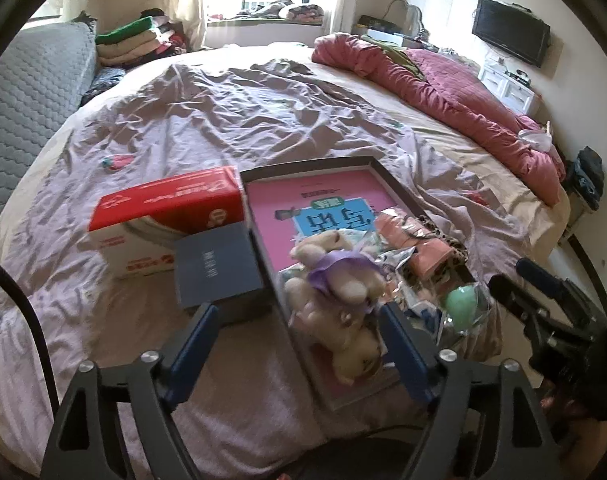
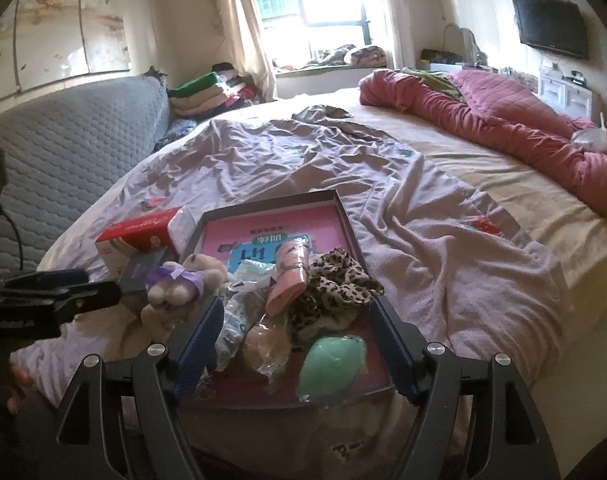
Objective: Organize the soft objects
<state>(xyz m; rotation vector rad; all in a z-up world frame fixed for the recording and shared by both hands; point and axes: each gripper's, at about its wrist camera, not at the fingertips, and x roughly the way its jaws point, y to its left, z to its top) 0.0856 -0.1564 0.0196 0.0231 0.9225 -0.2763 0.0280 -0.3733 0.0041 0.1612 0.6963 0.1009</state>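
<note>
So your soft stuff is all piled into the shallow tray (image 2: 345, 216) sitting on the bed (image 2: 463, 280), which makes sense to me: a rimmed tray keeps floppy things from sliding off into the rumpled sheet. The pink book (image 1: 303, 204) lying flat inside works as a floor for them.

Your left gripper (image 1: 299, 344) hangs over the near edge of the tray with its jaws spread wide and nothing pinched. The plush bear (image 1: 335, 276) in the purple dress sits just past the tips, resting on the tray, not held. Looks like it's parked at the tray's left side so the rest has room.

Your right gripper (image 2: 291, 344) is spread wide too, gripping nothing. The mint green sponge (image 2: 331, 364) in its clear wrapper lies between the pads in that view, but they aren't pressing on it. Next to it are a crinkly plastic packet (image 2: 235, 320), the pink rolled cloth (image 2: 289, 280) and the leopard scrunchie (image 2: 335, 280), all heaped at the near end.

The red and white box (image 1: 163, 220) and the dark blue box (image 1: 215, 268) stay outside on the sheet, touching the tray's left wall. My guess is that's deliberate, hard things out, soft things in.
</note>
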